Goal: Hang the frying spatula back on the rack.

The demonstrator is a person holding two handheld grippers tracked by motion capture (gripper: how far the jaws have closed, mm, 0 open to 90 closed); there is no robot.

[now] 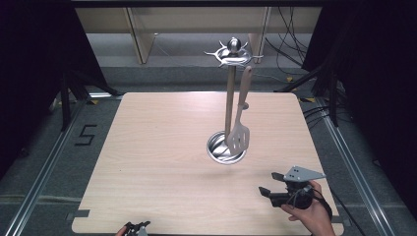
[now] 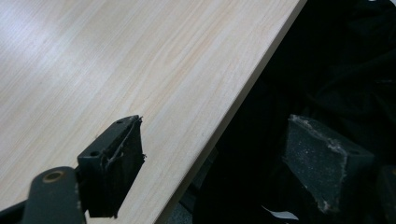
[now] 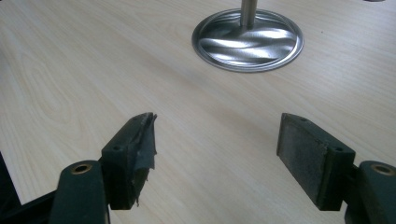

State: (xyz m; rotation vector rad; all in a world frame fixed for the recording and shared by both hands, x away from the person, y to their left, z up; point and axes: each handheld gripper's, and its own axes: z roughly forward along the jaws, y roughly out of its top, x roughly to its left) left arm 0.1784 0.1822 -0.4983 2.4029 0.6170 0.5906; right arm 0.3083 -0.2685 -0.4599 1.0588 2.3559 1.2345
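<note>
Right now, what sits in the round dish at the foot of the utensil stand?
The stand's pole rises from the dish. The hanging spatula covers its right part in the high view; the right gripper view shows bare metal around the pole.

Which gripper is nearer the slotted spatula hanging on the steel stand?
Right. The right gripper sits just off the slotted spatula; the left gripper is at the table's near edge.

Light wood table; metal utensil stand on it, right of centre.
</note>
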